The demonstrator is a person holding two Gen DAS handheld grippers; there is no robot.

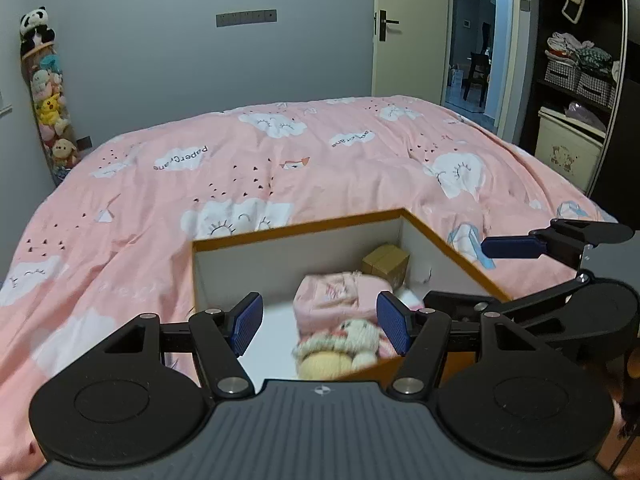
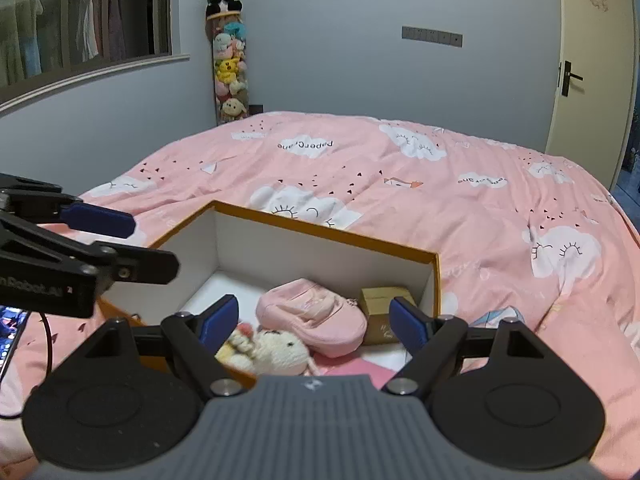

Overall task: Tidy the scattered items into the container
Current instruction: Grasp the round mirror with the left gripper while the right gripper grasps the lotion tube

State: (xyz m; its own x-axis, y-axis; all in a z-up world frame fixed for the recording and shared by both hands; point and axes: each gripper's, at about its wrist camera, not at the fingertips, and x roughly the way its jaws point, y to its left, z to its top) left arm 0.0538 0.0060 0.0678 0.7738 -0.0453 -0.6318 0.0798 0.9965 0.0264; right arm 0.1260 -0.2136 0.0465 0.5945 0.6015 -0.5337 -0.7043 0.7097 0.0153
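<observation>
An orange-edged box (image 1: 296,230) (image 2: 320,229) with white inner walls sits on the pink bed. Inside lie a pink pouch (image 1: 336,298) (image 2: 316,316), a cream plush toy (image 1: 344,344) (image 2: 276,350) and a small brown carton (image 1: 386,262) (image 2: 378,300). My left gripper (image 1: 322,326) hovers open above the box's near side, nothing between its blue pads. My right gripper (image 2: 314,322) is also open over the box, its pads apart from the toy and pouch below. Each gripper shows in the other's view: the right gripper (image 1: 532,246) at the right edge, the left gripper (image 2: 92,216) at the left edge.
The pink quilt (image 1: 280,168) (image 2: 440,184) covers the whole bed around the box. A tube of plush toys (image 1: 50,112) (image 2: 229,64) stands at the wall. A door (image 1: 408,28) and wardrobe shelves (image 1: 576,76) lie beyond. A phone (image 2: 12,332) lies at the left edge.
</observation>
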